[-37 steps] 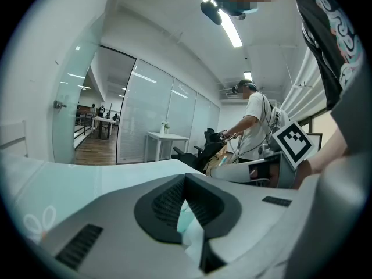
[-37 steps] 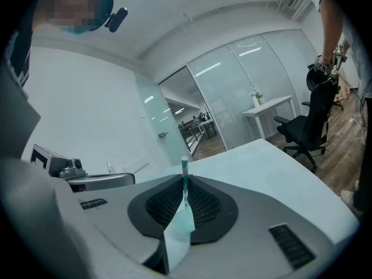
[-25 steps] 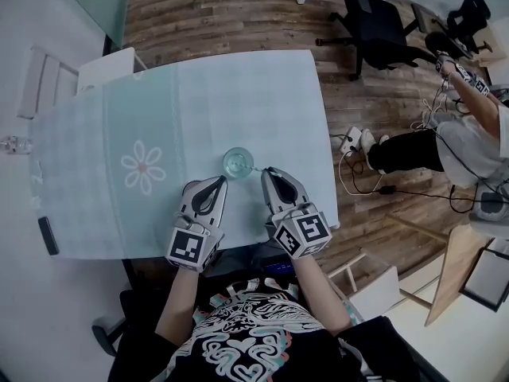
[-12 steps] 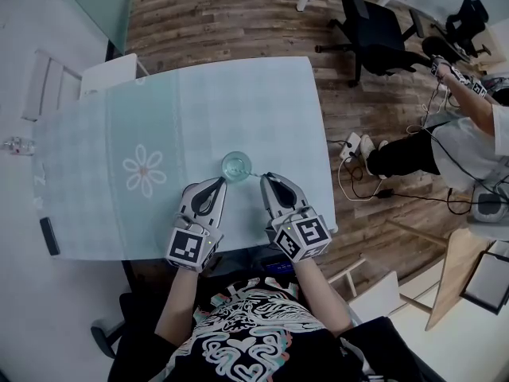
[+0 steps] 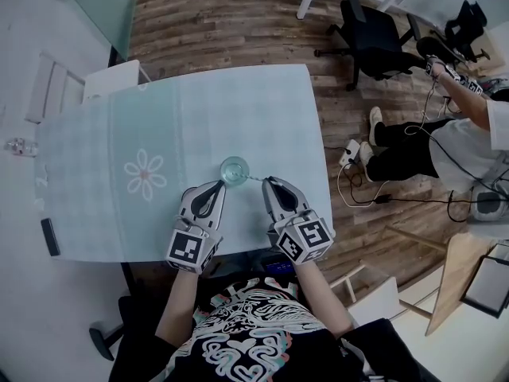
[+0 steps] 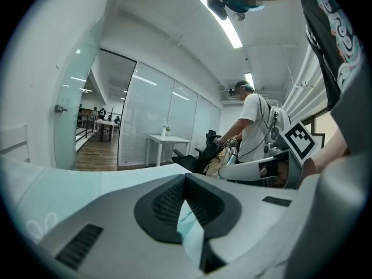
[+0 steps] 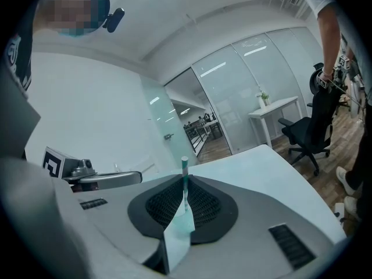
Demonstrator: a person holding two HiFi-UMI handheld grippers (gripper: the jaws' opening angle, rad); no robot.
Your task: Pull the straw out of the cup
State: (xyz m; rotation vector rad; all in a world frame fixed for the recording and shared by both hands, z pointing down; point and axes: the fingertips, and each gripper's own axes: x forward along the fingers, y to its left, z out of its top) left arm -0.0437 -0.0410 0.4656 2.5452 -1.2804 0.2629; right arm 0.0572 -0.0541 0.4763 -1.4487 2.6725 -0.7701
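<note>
The straw (image 7: 184, 173) is sitting pinched between the two dark ribbed pads of the right gripper (image 5: 268, 183), whose jaws are pressing together on it. Its striped teal-and-white tip is poking up just past the jaw tips. In the head view it is showing only as a thin line running from those tips leftward to the rim of the cup (image 5: 235, 167) (whether its far end is inside the cup is too fine to make out).

The left gripper (image 5: 218, 187) is lying alongside, to the left of the right one. Its jaws are meeting tip to tip and gripping nothing, with only a sliver of pale tabletop showing through behind them. The cup is standing just ahead of this gripper's tips, slightly to their right, apart from them.

Both grippers are hovering over the near edge of the pale teal table (image 5: 238, 102). A white flower print (image 5: 144, 173) is lying ahead and to the left of the left gripper.

Beyond the table, far ahead and to the right of the right gripper, a black office chair (image 5: 374, 34) is standing on the wooden floor, and another person (image 5: 469, 142) is sitting near it.
</note>
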